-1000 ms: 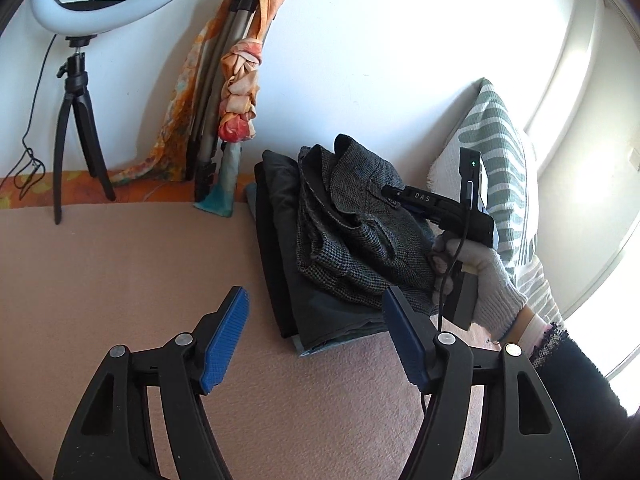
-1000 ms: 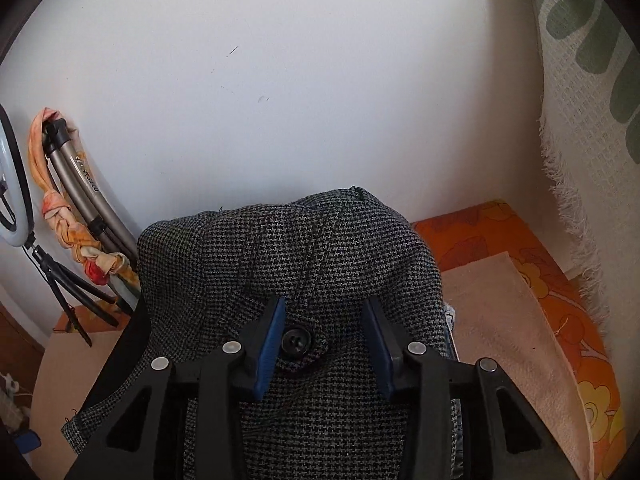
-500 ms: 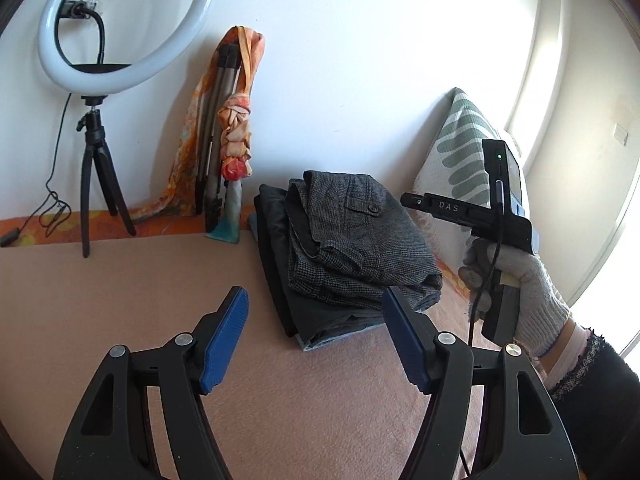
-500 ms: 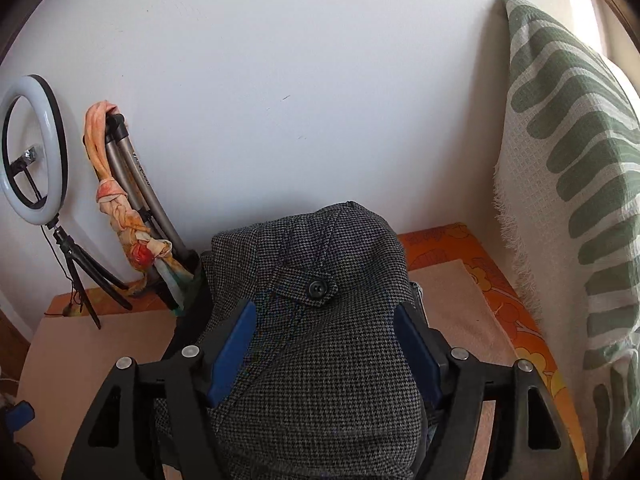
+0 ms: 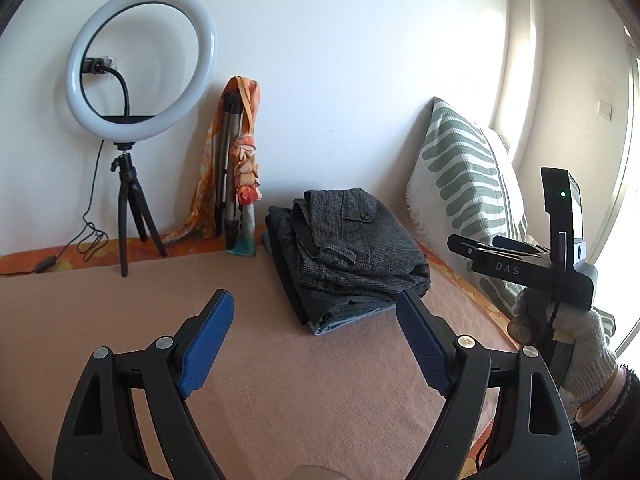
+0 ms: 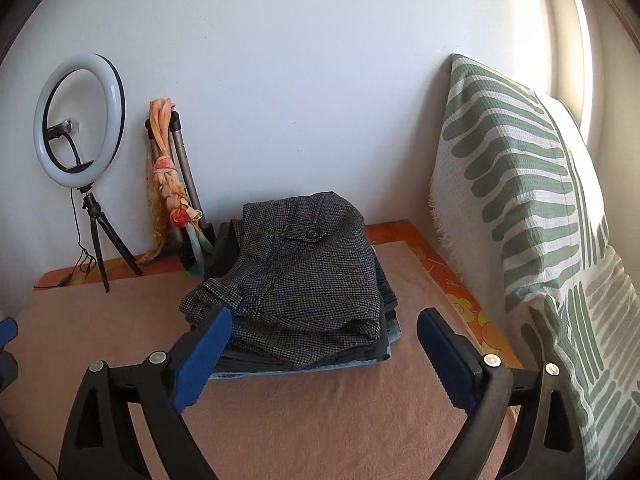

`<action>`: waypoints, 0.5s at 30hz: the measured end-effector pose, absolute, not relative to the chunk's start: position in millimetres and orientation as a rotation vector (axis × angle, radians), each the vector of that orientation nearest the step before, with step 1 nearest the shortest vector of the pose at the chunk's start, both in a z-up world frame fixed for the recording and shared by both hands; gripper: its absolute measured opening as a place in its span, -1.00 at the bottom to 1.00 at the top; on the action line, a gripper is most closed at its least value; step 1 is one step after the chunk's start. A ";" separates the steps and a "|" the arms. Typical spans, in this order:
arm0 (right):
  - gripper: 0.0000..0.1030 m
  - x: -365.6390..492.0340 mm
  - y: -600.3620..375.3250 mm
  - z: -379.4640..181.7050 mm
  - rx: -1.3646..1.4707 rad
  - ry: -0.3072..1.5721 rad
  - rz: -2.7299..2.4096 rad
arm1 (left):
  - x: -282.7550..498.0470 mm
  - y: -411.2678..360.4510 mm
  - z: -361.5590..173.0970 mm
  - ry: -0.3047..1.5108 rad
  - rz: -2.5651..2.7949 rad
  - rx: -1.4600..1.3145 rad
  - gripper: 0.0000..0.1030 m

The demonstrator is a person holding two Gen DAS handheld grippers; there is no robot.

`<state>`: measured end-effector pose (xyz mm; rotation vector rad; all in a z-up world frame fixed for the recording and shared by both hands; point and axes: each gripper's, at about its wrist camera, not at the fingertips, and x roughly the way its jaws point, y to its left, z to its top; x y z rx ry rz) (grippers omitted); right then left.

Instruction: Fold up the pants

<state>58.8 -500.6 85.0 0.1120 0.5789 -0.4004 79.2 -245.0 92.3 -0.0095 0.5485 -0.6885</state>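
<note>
Folded grey houndstooth pants (image 5: 360, 244) lie on top of a stack of folded dark garments (image 5: 316, 300) on the peach blanket (image 5: 120, 312), near the back wall. The pants also show in the right wrist view (image 6: 304, 280), just beyond my fingers. My left gripper (image 5: 316, 320) is open and empty, held back from the stack over the blanket. My right gripper (image 6: 324, 344) is open and empty, just in front of the stack; its body shows at the right of the left wrist view (image 5: 532, 264), held by a gloved hand.
A ring light on a small tripod (image 5: 140, 72) stands at the back left with its cable trailing. A folded tripod wrapped in an orange scarf (image 5: 236, 168) leans on the wall. A green-and-white striped pillow (image 6: 532, 216) stands on the right. An orange floral sheet (image 6: 460, 296) edges the blanket.
My right gripper opened, let go of the houndstooth pants on the stack and drew back. My left gripper also pulled back from the stack, still open.
</note>
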 end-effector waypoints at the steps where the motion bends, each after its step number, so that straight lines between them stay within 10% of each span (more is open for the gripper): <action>1: 1.00 51.1 -492.8 86.2 0.101 0.569 -0.409 | 75.0 -241.7 92.8 0.537 -0.679 -0.003 0.64; 15: 1.00 3.8 -445.3 82.6 0.120 0.509 -0.400 | 62.2 -221.4 81.0 0.517 -0.585 0.004 0.79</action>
